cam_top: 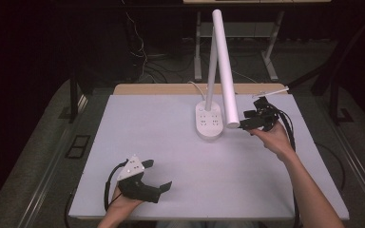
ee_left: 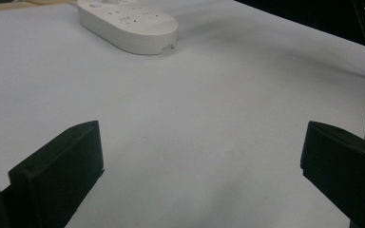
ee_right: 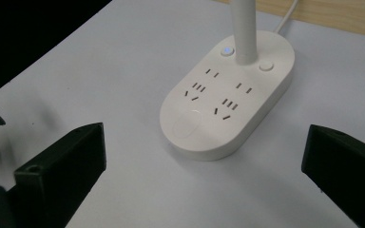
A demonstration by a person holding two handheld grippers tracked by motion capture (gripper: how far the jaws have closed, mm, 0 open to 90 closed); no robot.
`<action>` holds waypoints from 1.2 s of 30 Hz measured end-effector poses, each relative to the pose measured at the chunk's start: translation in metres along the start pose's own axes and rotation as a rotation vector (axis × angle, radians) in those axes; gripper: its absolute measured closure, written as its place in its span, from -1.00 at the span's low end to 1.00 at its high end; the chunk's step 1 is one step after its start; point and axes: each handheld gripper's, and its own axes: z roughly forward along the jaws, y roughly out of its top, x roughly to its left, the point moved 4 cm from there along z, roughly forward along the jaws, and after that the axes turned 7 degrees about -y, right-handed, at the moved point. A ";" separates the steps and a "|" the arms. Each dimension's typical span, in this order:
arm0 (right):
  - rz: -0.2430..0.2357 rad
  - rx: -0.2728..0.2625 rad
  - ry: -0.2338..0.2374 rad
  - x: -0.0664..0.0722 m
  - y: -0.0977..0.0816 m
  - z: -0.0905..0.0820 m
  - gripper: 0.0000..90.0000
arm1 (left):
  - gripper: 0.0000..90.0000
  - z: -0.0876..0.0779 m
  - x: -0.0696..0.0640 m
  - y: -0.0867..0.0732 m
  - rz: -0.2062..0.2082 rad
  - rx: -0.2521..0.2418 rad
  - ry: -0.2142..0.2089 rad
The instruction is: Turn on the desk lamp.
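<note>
Nearest me, my left gripper (cam_top: pixel 159 176) rests low on the white table (cam_top: pixel 171 142), jaws wide and empty. My right gripper (cam_top: pixel 242 124), also wide, hovers beside the lamp head (cam_top: pixel 226 66). Its socket base (ee_right: pixel 228 99) sits mid-table. I'd probably approach the head squarely, closing gently to avoid tipping.

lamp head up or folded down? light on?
Folded down: the lamp head slants from the top of the upright stem to just right of the base. The base's small button glows blue; whether the light is on, cannot tell.
</note>
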 end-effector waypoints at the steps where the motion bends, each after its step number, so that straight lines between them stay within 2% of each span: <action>1: 0.002 0.000 -0.001 -0.001 0.001 0.001 -0.99 | -1.00 0.000 0.000 0.000 0.000 0.000 0.000; 8: 0.005 0.000 -0.010 -0.005 0.013 0.007 -0.99 | -1.00 -0.001 0.000 0.000 0.000 -0.001 0.000; 10: -0.002 -0.009 -0.002 -0.006 0.017 0.009 -0.88 | -1.00 -0.001 0.001 0.000 -0.001 -0.001 0.001; 16: -0.008 -0.012 -0.015 -0.010 0.029 0.016 -0.87 | -1.00 -0.001 0.001 0.000 -0.002 0.000 0.000; 17: -0.007 -0.008 -0.017 -0.010 0.030 0.017 -0.81 | -1.00 -0.001 0.001 0.000 -0.002 0.000 0.001; 18: -0.013 -0.016 -0.013 -0.010 0.032 0.018 -0.66 | -1.00 -0.002 0.001 0.000 -0.001 -0.001 0.002; 20: -0.018 -0.027 -0.022 -0.011 0.035 0.019 -0.62 | -1.00 -0.002 0.002 0.000 -0.003 -0.004 0.004; 22: -0.027 -0.029 -0.027 -0.013 0.038 0.021 -0.39 | -1.00 -0.003 0.003 0.000 -0.004 -0.006 0.007; 25: -0.029 -0.037 -0.038 -0.014 0.042 0.024 -0.16 | -1.00 -0.004 0.003 0.001 -0.004 -0.010 0.008; 36: -0.023 -0.023 -0.055 -0.021 0.055 0.042 0.44 | -1.00 -0.006 0.005 0.001 -0.006 -0.015 0.008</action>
